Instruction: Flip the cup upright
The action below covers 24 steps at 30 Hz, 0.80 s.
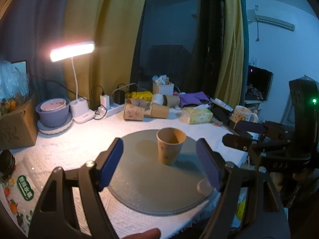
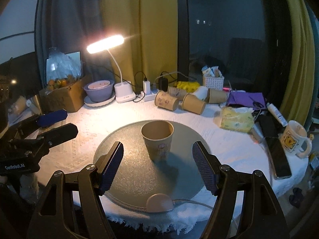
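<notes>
A brown paper cup (image 1: pixel 169 147) stands upright, mouth up, on a round grey glass plate (image 1: pixel 139 189) in the middle of the white-clothed table. It also shows in the right wrist view (image 2: pixel 158 141) on the same plate (image 2: pixel 129 169). My left gripper (image 1: pixel 160 163) is open and empty, with its jaws wide apart just short of the cup. My right gripper (image 2: pixel 157 165) is open and empty too, its jaws on either side, short of the cup. Each gripper shows in the other's view, the right one (image 1: pixel 245 134) and the left one (image 2: pixel 55 123).
Several paper cups (image 2: pixel 179 100) lie on their sides at the back. A lit desk lamp (image 2: pixel 123 91), a purple bowl (image 2: pixel 98 91), a cardboard box (image 2: pixel 63 95), a tissue pack (image 2: pixel 237 118), a mug (image 2: pixel 295 139) and a power strip (image 2: pixel 148 96) ring the table. A small round puck (image 2: pixel 159 202) sits at the plate's near edge.
</notes>
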Each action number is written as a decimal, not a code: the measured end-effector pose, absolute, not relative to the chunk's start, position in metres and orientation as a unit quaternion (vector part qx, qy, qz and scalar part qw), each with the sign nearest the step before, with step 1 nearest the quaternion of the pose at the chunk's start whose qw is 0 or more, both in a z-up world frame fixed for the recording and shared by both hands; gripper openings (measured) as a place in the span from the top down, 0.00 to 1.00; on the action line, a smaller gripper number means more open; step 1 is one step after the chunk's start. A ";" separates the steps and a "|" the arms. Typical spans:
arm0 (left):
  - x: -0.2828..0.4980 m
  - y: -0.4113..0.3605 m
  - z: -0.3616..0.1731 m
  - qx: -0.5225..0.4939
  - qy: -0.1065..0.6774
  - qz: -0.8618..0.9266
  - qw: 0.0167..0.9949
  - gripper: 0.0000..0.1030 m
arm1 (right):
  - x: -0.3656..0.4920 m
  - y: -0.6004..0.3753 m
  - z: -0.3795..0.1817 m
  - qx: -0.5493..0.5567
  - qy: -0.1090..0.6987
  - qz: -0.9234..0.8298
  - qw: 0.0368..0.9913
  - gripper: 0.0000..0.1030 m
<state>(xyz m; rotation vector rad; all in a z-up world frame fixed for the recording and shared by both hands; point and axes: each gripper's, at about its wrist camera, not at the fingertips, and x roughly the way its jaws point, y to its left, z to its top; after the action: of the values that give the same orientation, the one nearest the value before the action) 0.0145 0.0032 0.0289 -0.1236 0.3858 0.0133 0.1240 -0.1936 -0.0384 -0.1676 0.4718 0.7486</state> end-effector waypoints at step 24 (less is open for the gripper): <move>-0.019 -0.014 0.077 -0.034 0.130 0.010 0.991 0.25 | 0.080 -0.220 0.014 -0.074 0.164 0.337 0.924 0.27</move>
<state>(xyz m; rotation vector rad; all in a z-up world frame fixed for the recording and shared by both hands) -0.0193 -0.0137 0.0771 -0.0678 0.2603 0.0191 0.0795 -0.2195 0.0138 -0.1524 0.3373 0.6907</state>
